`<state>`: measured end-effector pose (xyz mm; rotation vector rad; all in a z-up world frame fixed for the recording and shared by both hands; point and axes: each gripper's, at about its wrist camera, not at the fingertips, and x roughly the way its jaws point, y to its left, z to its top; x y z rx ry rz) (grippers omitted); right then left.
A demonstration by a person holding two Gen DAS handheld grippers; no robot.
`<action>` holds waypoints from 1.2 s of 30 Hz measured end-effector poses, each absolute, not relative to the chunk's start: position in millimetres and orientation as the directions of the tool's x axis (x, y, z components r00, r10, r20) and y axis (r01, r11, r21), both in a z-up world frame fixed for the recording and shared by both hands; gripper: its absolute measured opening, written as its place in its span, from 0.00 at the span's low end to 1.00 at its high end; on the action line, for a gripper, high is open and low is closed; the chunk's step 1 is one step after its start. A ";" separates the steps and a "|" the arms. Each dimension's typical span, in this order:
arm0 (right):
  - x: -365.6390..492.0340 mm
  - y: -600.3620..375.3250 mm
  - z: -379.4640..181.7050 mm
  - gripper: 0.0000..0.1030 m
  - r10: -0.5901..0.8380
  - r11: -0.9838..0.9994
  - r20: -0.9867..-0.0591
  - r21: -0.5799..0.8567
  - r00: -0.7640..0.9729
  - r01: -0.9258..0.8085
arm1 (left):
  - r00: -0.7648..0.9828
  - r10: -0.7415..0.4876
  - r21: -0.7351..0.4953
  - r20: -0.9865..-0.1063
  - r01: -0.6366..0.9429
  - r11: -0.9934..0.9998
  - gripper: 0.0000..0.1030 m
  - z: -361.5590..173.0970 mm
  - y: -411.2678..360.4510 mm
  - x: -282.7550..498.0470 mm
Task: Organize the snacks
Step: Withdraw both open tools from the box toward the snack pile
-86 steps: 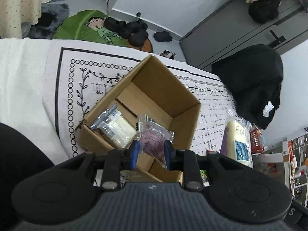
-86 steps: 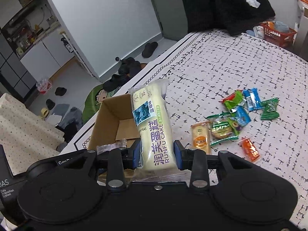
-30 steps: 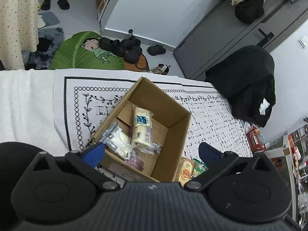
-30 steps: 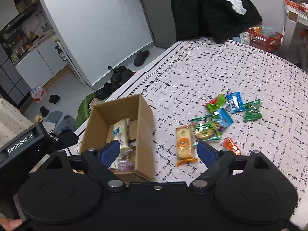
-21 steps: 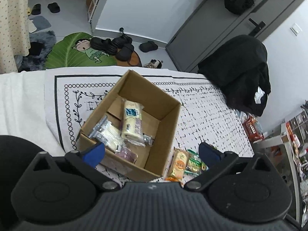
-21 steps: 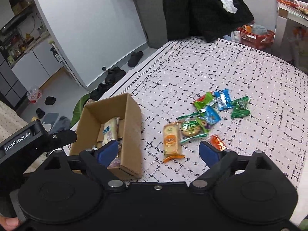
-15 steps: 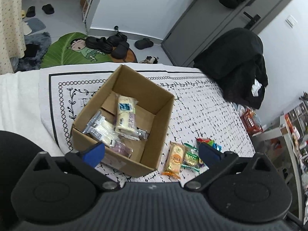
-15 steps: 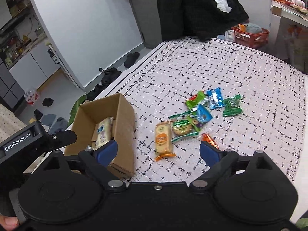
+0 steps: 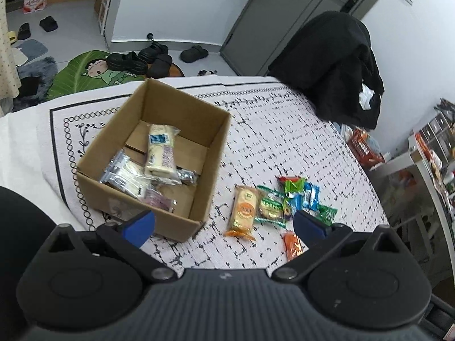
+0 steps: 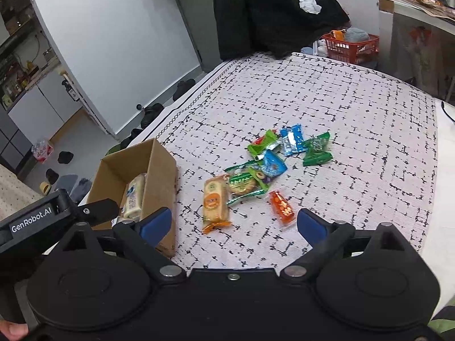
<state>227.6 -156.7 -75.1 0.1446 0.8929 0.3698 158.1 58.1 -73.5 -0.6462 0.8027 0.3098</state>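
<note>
Reading "GenRobot.AI", a label (image 10: 31, 218) marks the left gripper (image 10: 98, 209).

It was a lived-in home: slippers (image 9: 129, 62) lay on a cartoon leaf-shaped floor mat (image 9: 82, 75) by the door (image 9: 273, 20), a black coat (image 9: 338, 68) hung nearby, and a patterned cloth (image 10: 327, 108) covered the table.
</note>
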 end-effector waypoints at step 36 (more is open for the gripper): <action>253.4 -228.4 -111.3 0.93 0.376 0.921 -0.746 0.366 0.549 -0.133 | 0.656 0.023 -0.388 -0.755 -0.473 0.791 0.97 -113.3 3.1 174.7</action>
